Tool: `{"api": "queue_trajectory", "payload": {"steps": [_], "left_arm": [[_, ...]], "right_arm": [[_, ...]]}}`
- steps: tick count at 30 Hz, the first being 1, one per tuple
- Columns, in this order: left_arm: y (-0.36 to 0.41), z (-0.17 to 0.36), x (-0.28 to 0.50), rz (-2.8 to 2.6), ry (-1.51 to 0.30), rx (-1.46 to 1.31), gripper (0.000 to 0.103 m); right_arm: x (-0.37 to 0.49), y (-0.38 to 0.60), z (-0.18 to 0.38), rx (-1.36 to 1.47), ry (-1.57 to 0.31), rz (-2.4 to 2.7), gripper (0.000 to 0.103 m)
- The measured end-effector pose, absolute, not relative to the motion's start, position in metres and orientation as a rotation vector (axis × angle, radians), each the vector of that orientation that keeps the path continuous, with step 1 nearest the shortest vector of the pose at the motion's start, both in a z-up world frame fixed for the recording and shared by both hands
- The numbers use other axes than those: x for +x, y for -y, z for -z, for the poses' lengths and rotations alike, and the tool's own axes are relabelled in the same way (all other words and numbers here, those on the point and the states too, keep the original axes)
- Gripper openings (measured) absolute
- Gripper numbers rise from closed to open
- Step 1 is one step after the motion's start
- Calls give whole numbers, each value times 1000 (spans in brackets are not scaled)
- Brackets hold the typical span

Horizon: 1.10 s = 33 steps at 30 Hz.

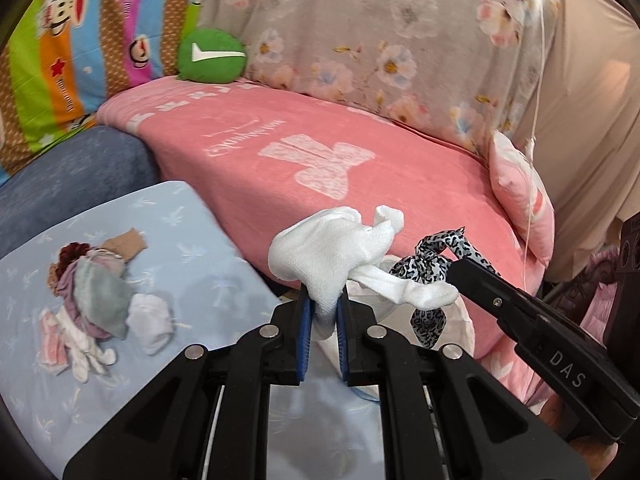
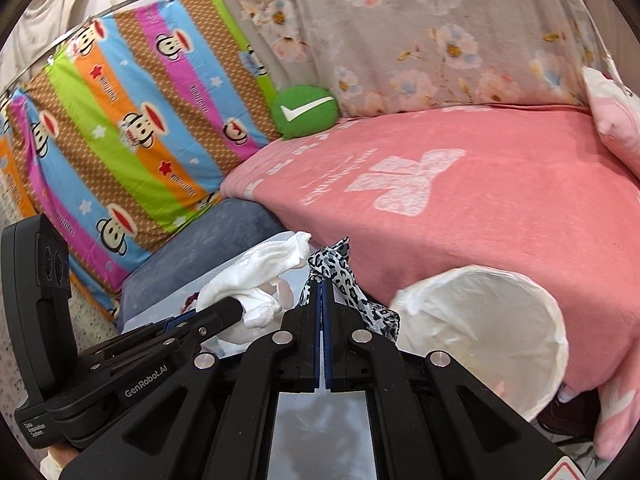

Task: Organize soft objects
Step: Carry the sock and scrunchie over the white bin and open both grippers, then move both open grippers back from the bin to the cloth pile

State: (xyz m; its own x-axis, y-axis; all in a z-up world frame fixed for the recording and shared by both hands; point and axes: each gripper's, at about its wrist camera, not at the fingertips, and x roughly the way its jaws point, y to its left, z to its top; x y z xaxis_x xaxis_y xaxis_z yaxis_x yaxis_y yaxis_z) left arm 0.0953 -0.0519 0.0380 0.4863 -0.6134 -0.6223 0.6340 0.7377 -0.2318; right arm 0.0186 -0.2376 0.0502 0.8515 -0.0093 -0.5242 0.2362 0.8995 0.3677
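My left gripper (image 1: 323, 305) is shut on a white sock (image 1: 332, 256), whose bunched top stands above the blue pads while a tail hangs to the right. My right gripper (image 2: 322, 286) is shut on a leopard-print cloth strip (image 2: 344, 276); in the left wrist view that strip (image 1: 428, 268) hangs from the right gripper's tip (image 1: 454, 270) just right of the sock. The sock (image 2: 256, 276) appears left of the strip in the right wrist view. A pile of small socks and cloths (image 1: 92, 300) lies on the light blue sheet (image 1: 192, 248).
A white lined basket (image 2: 480, 328) stands open below the right gripper, against the pink blanket (image 1: 320, 152). A green round cushion (image 1: 211, 55) rests at the back by a striped cartoon sheet (image 2: 120, 120) and floral cloth (image 1: 380, 32). A pink pillow (image 1: 520, 196) leans at the right.
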Motion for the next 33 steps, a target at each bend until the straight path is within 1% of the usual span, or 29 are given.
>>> {"api": "queue_trajectory", "payload": {"steps": [10,22,23,24,25,26,27,28,30,32,33], "left_arm": [[110,-26,77,850,-782,124,11],[146,-13,72,906,-825,168,14],[147,-12,72,908,-831,169,16],[148,-11,72,906,-836,168,24],[148,-11,73,904,-836,164,27],[148,-11,73,898,-832,161,36],[148,-11,74,890,-829,162,49],[148,-12,74,879,-823,159,53],[147,-12,74,873,-816,153,55],[147,-11,74,868,-821,152,55],[146,-11,74,864,-821,152,55]], "right_arm": [[-7,285,-28,483,-555,219,1],[-17,311,-10,517,-578,265,1],[-17,312,-10,516,-579,267,1],[-17,312,-9,514,-579,270,2],[-18,313,-9,514,-579,272,3],[-18,313,-9,516,-575,278,6],[-20,313,-9,517,-571,282,8],[-20,313,-9,517,-573,284,9],[-20,314,-8,519,-574,289,10],[-21,314,-9,524,-574,293,20],[-20,314,-9,524,-573,295,23]]}}
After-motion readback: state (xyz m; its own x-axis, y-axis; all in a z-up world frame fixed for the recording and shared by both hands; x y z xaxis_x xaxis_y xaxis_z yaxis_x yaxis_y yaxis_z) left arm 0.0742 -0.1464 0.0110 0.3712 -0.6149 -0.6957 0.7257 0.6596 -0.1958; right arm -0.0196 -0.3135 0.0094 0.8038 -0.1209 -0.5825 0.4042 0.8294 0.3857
